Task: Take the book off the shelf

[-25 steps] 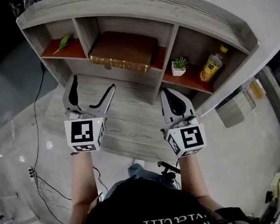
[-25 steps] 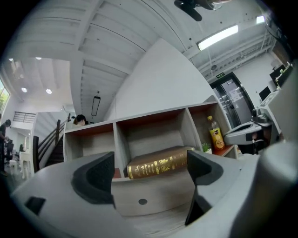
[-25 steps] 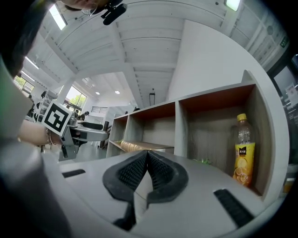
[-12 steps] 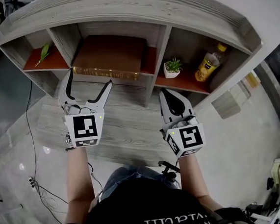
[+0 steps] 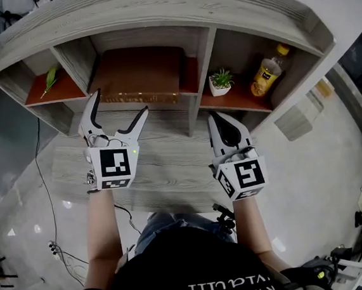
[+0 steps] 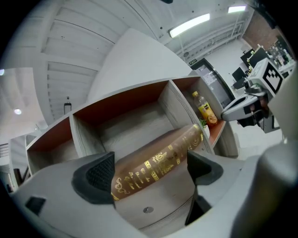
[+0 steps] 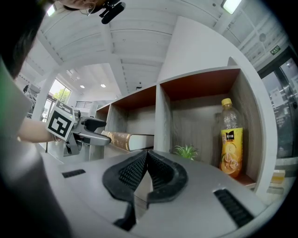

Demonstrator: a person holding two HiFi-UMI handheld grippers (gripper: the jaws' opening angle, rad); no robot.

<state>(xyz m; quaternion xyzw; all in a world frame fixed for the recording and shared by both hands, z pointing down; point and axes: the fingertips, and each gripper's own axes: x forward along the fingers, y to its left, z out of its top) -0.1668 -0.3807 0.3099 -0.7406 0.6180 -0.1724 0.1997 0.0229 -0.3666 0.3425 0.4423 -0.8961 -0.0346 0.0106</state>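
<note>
**Wide-open left gripper lines up on the book; right gripper waits shut**

From my remote seat, the grey wood-grain shelf fills the top of the head view, its red-lined compartments open toward me. The brown book lies flat in the middle compartment, its gold-ornamented spine facing out at the front edge. Upright dividers close it in on both sides. The right compartment holds a yellow drink bottle, standing upright, and a small potted plant beside the divider. A green leaf lies alone in the left compartment.

My left gripper is held up at the mouth of the middle compartment with its jaws spread wide. In the left gripper view the spine runs across the gap between the two pads. I cannot tell whether either pad touches it. My right gripper sits lower and to the right, below the divider between book and plant, with its jaws pressed together on nothing. Both forearms reach forward, roughly parallel, the left forearm stretched a little further than the right forearm.

Below the compartments runs a plain grey wood-grain panel. The floor around it is pale and glossy, and a thin black cable trails across it at left. Strip lights glow on the ceiling in the left gripper view.
</note>
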